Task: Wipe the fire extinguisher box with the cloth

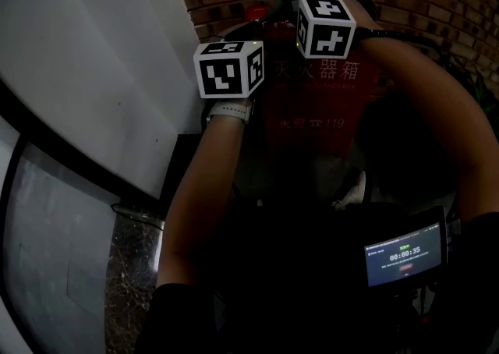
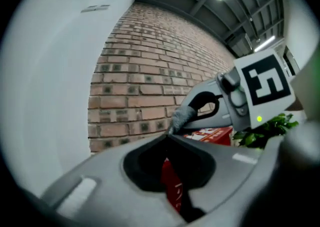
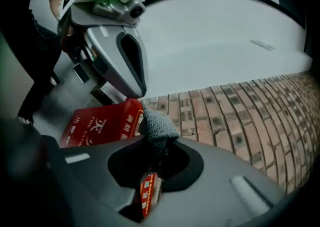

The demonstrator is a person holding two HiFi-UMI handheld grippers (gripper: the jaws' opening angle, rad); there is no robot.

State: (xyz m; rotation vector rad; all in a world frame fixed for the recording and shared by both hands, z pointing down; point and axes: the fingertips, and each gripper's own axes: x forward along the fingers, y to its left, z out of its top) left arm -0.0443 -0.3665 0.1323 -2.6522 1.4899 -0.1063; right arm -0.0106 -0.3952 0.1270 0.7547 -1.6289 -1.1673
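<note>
Red box (image 1: pixel 327 99), white lettering — right gripper (image 3: pixel 152 140) clamps grey cloth (image 3: pixel 159 122); left gripper (image 2: pixel 168 135) closed.

Grey cloth (image 3: pixel 158 125) in hand-held gripper (image 3: pixel 152 141)

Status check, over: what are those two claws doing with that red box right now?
Right claw shut on grey cloth, up by the red box top edge. Left claw shut, empty. Brick wall close behind.

The fire extinguisher box (image 3: pixel 100 121) shows deep red with pale lettering, the cloth (image 3: pixel 157 123) is grey, the brick wall (image 2: pixel 145 71) runs reddish-brown with light mortar lines, the marker cube (image 1: pixel 228 69) flashes black-and-white squares, and the leaves (image 2: pixel 265 130) are green.
</note>
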